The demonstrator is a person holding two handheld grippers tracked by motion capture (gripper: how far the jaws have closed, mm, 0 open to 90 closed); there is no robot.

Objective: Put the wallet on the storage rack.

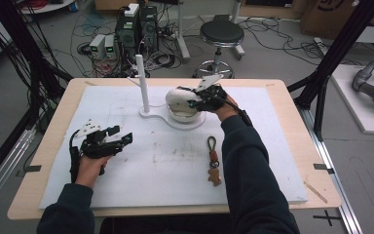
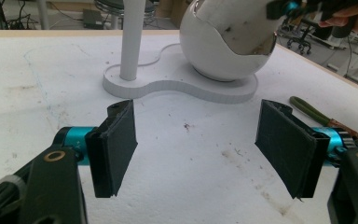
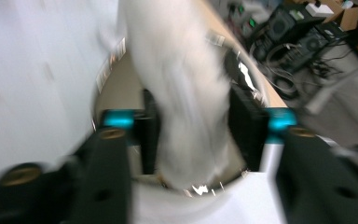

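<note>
While the left gripper hung with its jaws spread wide over the near left part of the white mat, holding nothing, the right gripper sat at the white ball-shaped container on the far side. That container rested on the round end of a flat white stand, whose thin upright post stood just to its left. In the left gripper view, a curved white lid sat tilted over the container's top, with a gleaming metal rim beneath it. The right gripper's black pads stood on either side of this white lid (the right gripper view was badly blurred), and they seemed to stand slightly off it rather than pressing on it, so the grip looked released. A keychain with a green loop and a small brown figure lay flat on the mat, near the person's right sleeve and well apart from the stand. The mat covered most of a pale wooden table.
</note>
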